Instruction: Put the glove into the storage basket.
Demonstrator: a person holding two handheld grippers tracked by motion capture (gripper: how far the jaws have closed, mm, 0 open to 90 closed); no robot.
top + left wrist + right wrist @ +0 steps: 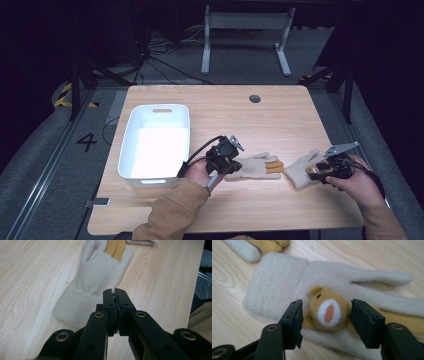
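Note:
Two cream knitted gloves lie side by side on the wooden table (225, 115). The left glove (252, 166) (100, 272) has yellow fingers and points right. My left gripper (231, 164) (115, 293) is shut, with its tips at the edge of that glove's cuff; I cannot see whether fabric is pinched. The right glove (301, 173) (287, 277) carries a yellow animal face patch (328, 311). My right gripper (317, 171) (326, 312) is open, with one jaw on each side of that patch, low over the glove.
A white plastic bin (129, 145) stands on the left part of the table, just left of my left hand. A round cable hole (255, 98) sits near the far edge. The far half of the table is bare wood.

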